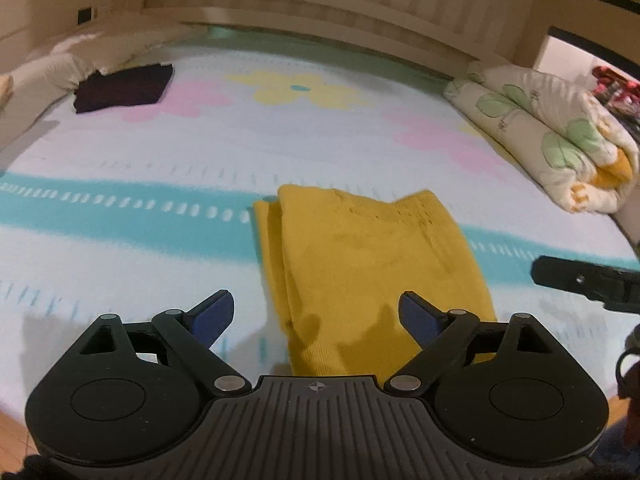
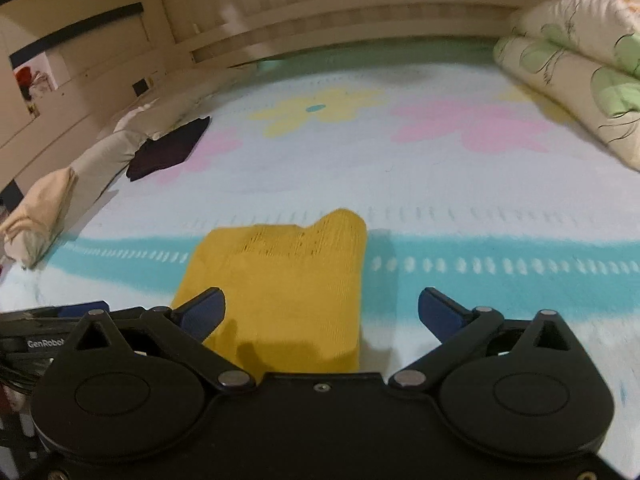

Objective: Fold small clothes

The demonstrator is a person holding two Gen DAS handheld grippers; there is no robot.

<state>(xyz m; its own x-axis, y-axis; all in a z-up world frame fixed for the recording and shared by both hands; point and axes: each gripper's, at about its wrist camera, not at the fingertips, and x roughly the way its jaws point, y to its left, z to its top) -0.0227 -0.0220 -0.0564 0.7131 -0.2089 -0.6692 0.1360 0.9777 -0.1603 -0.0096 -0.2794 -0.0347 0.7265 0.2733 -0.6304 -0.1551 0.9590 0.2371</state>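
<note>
Across the flower-print bedsheet (image 1: 160,152), a folded dark garment (image 1: 122,88) lies at about 10 o'clock in the left wrist view, just beside a row of cream pillows (image 1: 52,72) along the sheet's left edge. A rolled leaf-print quilt (image 1: 560,136) takes up the 2 o'clock side, well apart from the work area, and a wooden slatted headboard (image 1: 320,4) closes off the far end at 12 o'clock. The folded yellow knit garment (image 1: 372,264) lies flat on the sheet across its teal stripe (image 1: 120,212), with layered edges showing on its left side. The left gripper (image 1: 316,312) hangs low over the near end of that garment, its blue-padded fingers (image 1: 212,314) spread wide and holding nothing; the right-hand pad sits over the cloth, the left one over bare sheet. The right gripper (image 2: 322,312) is likewise spread wide and empty, with the garment's right edge between its pads, its left pad over the yellow knit and its right pad over the stripe. In the left wrist view, part of the right gripper juts in at 3 o'clock. Bare sheet stretches beyond the garment toward 12 o'clock and to its right.
</note>
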